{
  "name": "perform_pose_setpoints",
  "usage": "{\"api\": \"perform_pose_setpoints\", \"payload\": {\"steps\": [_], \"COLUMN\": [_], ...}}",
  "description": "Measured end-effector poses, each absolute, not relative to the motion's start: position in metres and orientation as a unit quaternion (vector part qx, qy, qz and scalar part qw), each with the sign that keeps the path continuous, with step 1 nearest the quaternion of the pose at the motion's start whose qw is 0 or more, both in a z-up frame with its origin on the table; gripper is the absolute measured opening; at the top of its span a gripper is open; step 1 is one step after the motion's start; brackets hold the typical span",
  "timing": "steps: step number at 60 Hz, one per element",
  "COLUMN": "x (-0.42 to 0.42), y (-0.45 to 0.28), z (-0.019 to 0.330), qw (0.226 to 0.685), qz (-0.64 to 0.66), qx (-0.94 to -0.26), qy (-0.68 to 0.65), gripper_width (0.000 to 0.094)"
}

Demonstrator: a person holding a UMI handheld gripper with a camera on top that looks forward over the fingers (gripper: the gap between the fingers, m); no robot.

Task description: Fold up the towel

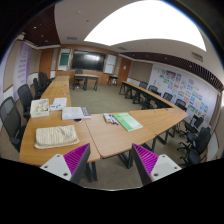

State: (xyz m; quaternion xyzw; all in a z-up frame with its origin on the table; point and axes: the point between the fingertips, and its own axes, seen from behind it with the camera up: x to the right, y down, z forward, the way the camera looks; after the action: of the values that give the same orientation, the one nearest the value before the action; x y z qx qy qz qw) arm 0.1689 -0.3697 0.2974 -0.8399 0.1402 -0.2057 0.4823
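- While the tool [112,165] is hovering above the near end of the counter [100,138], its two fingers are standing well apart, released, with nothing between them.
- Each finger is showing a magenta pad [62,160] on its inner face.
- A towel [56,135] is lying on the counter just ahead of the left finger, apart from it.
- It is looking cream or pale beige, already folded into a thick, roughly rectangular bundle, with soft ridges running across its top and slightly uneven edges.
- Beyond the towel, a white box [40,107] and some papers [74,113] are sitting on the same counter.
- A green book [128,121] is lying flat on the right part of the counter, beyond the right finger, well apart from the towel.
- Black chairs [12,118] are lining the counter's left side, and more are standing along the right.
- Farther back, other tables are running toward a dark board [86,60] on the far wall.
- Posters [182,88] are covering the right wall, and a large ceiling light [140,22] is glowing overhead.
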Motion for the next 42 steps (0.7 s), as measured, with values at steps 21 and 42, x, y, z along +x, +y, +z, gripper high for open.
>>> {"api": "perform_pose_setpoints", "payload": {"steps": [21, 42], "x": [0.119, -0.105], "y": [-0.418, -0.293], "z": [0.216, 0.128], "qw": [0.449, 0.445], "qz": [-0.138, -0.011], "qx": [-0.875, -0.896], "qy": [0.119, -0.001], "gripper_width": [0.0849, 0.0859]}}
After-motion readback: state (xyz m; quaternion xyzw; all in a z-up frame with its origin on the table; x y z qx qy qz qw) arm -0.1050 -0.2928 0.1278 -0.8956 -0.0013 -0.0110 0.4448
